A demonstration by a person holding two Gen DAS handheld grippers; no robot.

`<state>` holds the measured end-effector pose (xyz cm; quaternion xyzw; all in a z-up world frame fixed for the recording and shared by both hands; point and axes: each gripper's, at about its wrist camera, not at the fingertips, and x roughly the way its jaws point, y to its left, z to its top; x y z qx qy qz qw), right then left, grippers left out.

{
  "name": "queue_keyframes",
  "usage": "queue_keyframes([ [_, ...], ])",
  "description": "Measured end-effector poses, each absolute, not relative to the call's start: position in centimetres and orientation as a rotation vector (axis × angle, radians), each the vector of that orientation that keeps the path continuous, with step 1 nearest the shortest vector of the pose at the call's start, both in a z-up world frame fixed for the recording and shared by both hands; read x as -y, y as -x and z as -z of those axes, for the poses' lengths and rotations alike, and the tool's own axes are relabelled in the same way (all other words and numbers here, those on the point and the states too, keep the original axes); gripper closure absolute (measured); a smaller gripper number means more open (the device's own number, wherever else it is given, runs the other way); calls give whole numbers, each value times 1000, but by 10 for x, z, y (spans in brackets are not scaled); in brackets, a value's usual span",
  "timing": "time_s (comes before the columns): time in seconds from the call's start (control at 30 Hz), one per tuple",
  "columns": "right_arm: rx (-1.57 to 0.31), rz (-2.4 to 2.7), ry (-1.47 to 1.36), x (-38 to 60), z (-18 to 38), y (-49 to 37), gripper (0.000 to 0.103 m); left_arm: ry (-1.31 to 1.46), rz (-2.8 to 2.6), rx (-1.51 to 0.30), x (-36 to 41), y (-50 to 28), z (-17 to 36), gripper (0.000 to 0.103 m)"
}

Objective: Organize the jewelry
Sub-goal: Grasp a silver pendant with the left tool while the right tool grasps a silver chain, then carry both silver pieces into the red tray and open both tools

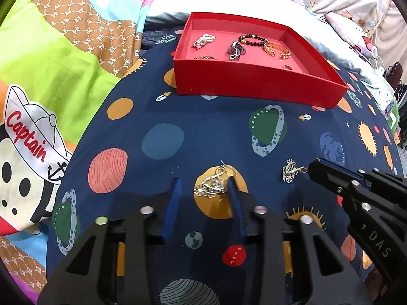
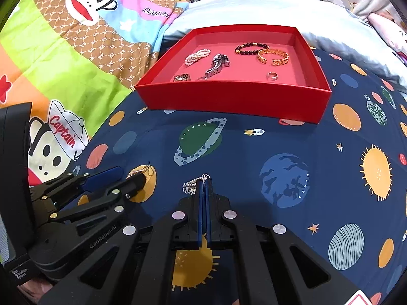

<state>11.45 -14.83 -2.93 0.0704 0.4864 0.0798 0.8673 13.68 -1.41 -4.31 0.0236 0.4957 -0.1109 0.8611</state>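
A red box (image 1: 254, 81) sits on the navy planet cloth and holds several pieces: a pearl bracelet (image 1: 203, 41), a dark link bracelet (image 1: 236, 50), a dark bead bracelet (image 1: 251, 39), a gold cuff (image 1: 276, 48). The box also shows in the right wrist view (image 2: 234, 99). My left gripper (image 1: 204, 186) is open, its blue fingers either side of a silver earring (image 1: 211, 186) lying on the cloth. My right gripper (image 2: 204, 181) is shut on a second silver earring (image 2: 190, 185), which shows in the left view (image 1: 290, 171) at the right gripper's tip (image 1: 311, 169).
A cartoon monkey quilt (image 1: 51, 76) lies to the left of the cloth. A pale pillow (image 1: 229, 0) lies behind the box. The left gripper also shows in the right wrist view (image 2: 127, 175). A small ring (image 2: 272, 75) lies in the box.
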Motion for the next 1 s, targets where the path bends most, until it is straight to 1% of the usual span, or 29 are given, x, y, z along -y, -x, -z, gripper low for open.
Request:
queue_keyframes([
  [0.07,-1018,-169,-150,149,29,-114,102,-49,243,-1042,15,-137,43,80],
  [0.13,-1017,-171,-151,149,28,-114,102,-50,254,-1044,17,-136,43,84],
  [0.4,-993,-173,-158,152,18,-111,102,-47,283,-1024,20,-131,33,85],
  [0.7,-945,-165,-166,161,-1,-107,102,-53,302,-965,25,-125,7,84],
  [1.0,-915,-145,-169,172,-13,-109,102,-55,292,-933,32,-137,-8,84],
])
